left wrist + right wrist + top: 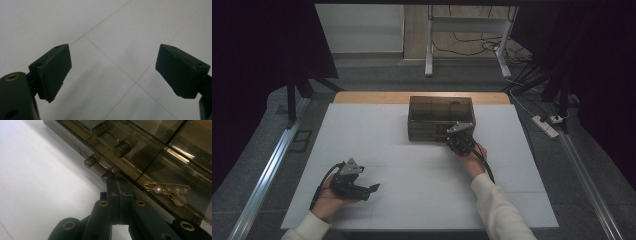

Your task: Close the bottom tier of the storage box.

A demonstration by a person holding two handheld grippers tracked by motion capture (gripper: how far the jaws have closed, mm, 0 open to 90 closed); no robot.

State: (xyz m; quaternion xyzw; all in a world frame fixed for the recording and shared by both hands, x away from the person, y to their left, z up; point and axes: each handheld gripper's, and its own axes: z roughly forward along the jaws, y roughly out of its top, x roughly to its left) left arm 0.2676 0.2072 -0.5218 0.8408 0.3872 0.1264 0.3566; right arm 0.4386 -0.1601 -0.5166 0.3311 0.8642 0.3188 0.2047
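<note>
A smoky see-through drawer box (440, 107) stands at the back middle of the white table (387, 135). My right gripper (458, 132) is at the box's front face, low down. In the right gripper view the jaws of the right gripper (119, 183) are pressed together with nothing visible between them, their tips against the box front (140, 157) beside a small round knob (107, 176). A gold pin with a pearl (158, 189) lies inside one drawer. My left gripper (369, 190) rests near the front left, open. In its own view the left gripper (112, 70) is wide apart over bare table.
More knobs (122, 146) stick out of the box front. The wooden table edge (372, 97) shows behind the white board. A metal rail (267, 170) runs along the left, and a power strip (546, 125) and cables lie on the floor at the right.
</note>
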